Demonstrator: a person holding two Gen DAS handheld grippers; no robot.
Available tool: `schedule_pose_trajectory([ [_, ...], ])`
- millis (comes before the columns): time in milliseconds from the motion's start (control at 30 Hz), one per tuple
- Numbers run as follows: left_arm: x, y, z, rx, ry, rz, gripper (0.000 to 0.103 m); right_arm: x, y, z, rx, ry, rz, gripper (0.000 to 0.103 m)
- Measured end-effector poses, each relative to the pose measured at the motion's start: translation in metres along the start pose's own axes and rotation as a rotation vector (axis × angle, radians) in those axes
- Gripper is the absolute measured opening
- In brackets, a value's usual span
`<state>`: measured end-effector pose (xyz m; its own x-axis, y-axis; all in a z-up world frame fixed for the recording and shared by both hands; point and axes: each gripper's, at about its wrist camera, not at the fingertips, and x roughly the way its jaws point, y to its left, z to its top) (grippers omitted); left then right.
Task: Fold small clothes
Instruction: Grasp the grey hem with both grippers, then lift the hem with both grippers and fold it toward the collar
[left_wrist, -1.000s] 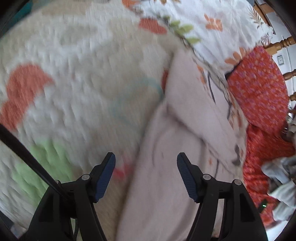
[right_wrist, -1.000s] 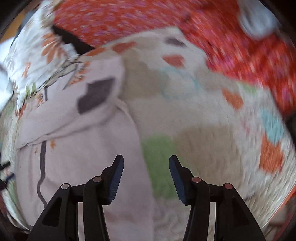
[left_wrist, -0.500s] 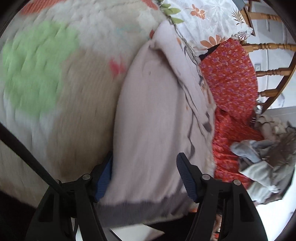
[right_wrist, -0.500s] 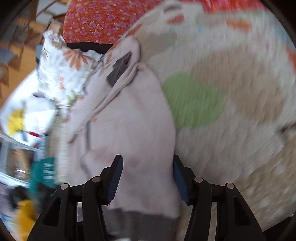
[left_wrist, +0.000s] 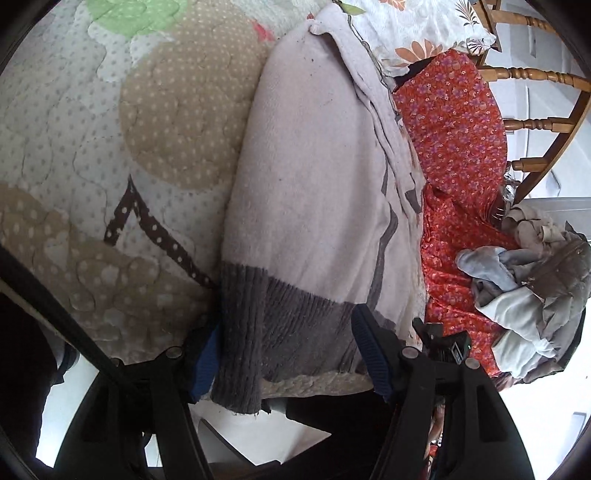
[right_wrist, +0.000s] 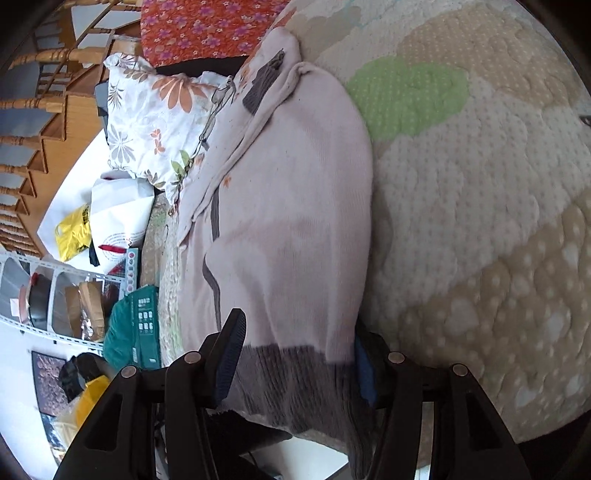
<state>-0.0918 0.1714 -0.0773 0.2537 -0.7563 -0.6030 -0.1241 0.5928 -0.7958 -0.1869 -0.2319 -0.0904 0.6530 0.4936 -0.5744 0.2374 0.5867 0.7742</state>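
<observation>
A pale pink knit sweater (left_wrist: 314, 177) with a grey ribbed hem (left_wrist: 280, 325) lies lengthwise on a quilted blanket (left_wrist: 110, 155). It also shows in the right wrist view (right_wrist: 288, 206) with its grey hem (right_wrist: 295, 376) at the near edge of the blanket (right_wrist: 480, 221). My left gripper (left_wrist: 288, 354) is open, its blue-padded fingers on either side of the hem. My right gripper (right_wrist: 295, 354) is open and straddles the hem the same way. The hem hangs a little over the edge.
A red floral cushion (left_wrist: 458, 140) and a white floral pillow (right_wrist: 162, 122) lie beside the sweater. A heap of grey clothes (left_wrist: 528, 295) sits at the right. Wooden chair spindles (left_wrist: 535, 77), bags (right_wrist: 74, 229) and a shelf (right_wrist: 55, 295) stand beyond the edge.
Both grippers have drawn back along the sweater from its middle to its grey hem at the near edge. Both stay open.
</observation>
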Motion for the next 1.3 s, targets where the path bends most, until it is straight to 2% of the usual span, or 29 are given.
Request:
schedule_pose_trajectory([
  [167,0.003,-0.006,-0.002,0.015,-0.016,0.022,0.066,0.003,0.002,-0.022,-0.013,0.024,-0.008,0.058],
  [300,0.006,-0.015,-0.005,0.051,-0.035,0.077,0.063,0.006,0.012,-0.029,-0.068,0.007,-0.092,0.048],
  [367,0.008,-0.019,-0.008,0.082,-0.050,0.151,0.048,0.010,0.020,-0.031,-0.102,0.000,-0.137,0.047],
  [400,0.009,-0.021,-0.009,0.103,-0.053,0.209,0.030,0.012,0.024,-0.031,-0.117,-0.004,-0.158,0.045],
  [433,0.010,-0.022,-0.009,0.119,-0.053,0.268,0.014,0.014,0.028,-0.033,-0.144,-0.010,-0.205,0.036],
  [467,0.010,-0.021,-0.008,0.123,-0.049,0.298,0.012,0.015,0.030,-0.033,-0.158,-0.012,-0.233,0.030],
  [500,0.008,-0.019,-0.006,0.103,-0.043,0.283,0.009,0.016,0.033,-0.033,-0.178,-0.014,-0.267,0.020],
  [533,0.006,-0.016,-0.004,0.085,-0.041,0.279,0.007,0.017,0.036,-0.032,-0.196,-0.011,-0.280,0.014],
  [600,-0.004,-0.016,-0.001,0.073,-0.065,0.287,0.007,0.015,0.038,-0.029,-0.195,-0.008,-0.271,0.011],
  [667,-0.021,-0.022,-0.003,0.090,-0.122,0.290,0.006,0.010,0.039,-0.029,-0.179,-0.011,-0.239,0.010],
  [733,-0.038,-0.027,-0.006,0.100,-0.153,0.262,0.006,-0.002,0.041,-0.033,-0.171,-0.005,-0.192,0.009],
  [867,-0.080,-0.040,-0.030,0.152,-0.215,0.229,0.006,-0.029,0.044,-0.052,-0.191,0.013,-0.137,0.009],
  [967,-0.094,-0.044,-0.052,0.175,-0.221,0.199,0.006,-0.048,0.044,-0.070,-0.210,0.028,-0.112,0.009],
  [1067,-0.092,-0.042,-0.065,0.185,-0.206,0.218,0.006,-0.052,0.044,-0.082,-0.238,0.055,-0.123,0.009],
  [1233,-0.088,-0.045,-0.049,0.178,-0.215,0.215,0.006,-0.051,0.064,-0.065,-0.295,0.036,-0.135,0.009],
  [1300,-0.085,-0.061,-0.027,0.193,-0.240,0.211,0.006,-0.053,0.079,-0.052,-0.322,0.013,-0.133,0.009],
])
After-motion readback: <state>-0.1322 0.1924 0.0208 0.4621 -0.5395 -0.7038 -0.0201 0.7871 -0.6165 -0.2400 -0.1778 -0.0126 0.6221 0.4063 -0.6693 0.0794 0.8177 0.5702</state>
